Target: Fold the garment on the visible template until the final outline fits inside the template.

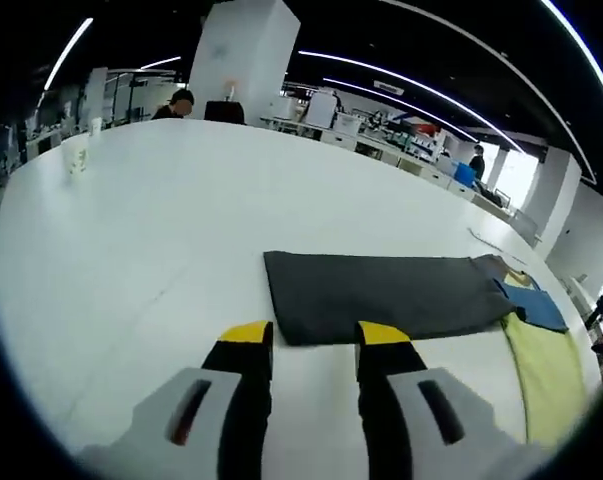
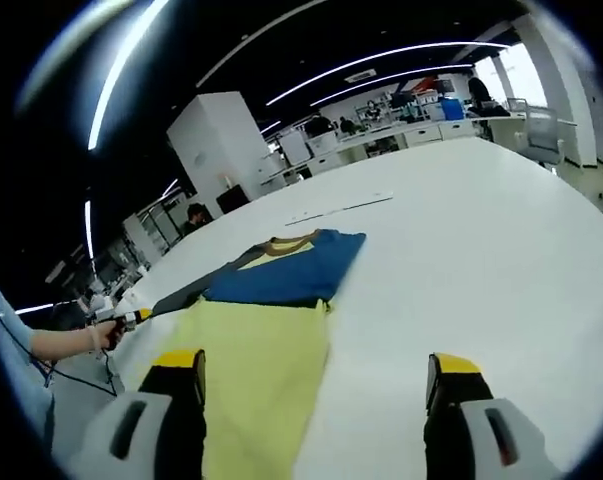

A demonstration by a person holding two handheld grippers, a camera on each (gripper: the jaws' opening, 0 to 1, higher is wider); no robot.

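Left gripper [image 1: 315, 335]: jaws parted, empty, at the near edge of the dark grey sleeve panel [image 1: 381, 293]. Right gripper [image 2: 316, 372]: jaws wide, empty, over the yellow, blue and grey cloth garment [image 2: 271, 330], spread flat on the white table [image 2: 461, 250]. Step: folding apparently not begun. Next: close on a garment edge.

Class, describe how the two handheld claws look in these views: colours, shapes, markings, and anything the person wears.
The left claw has two black jaws with yellow tips, rising from light grey housings that each carry a dark slot. The right claw looks the same: black jaws, yellow tips, grey slotted housings. At the right gripper view's left edge, the person's light blue sleeve shows.
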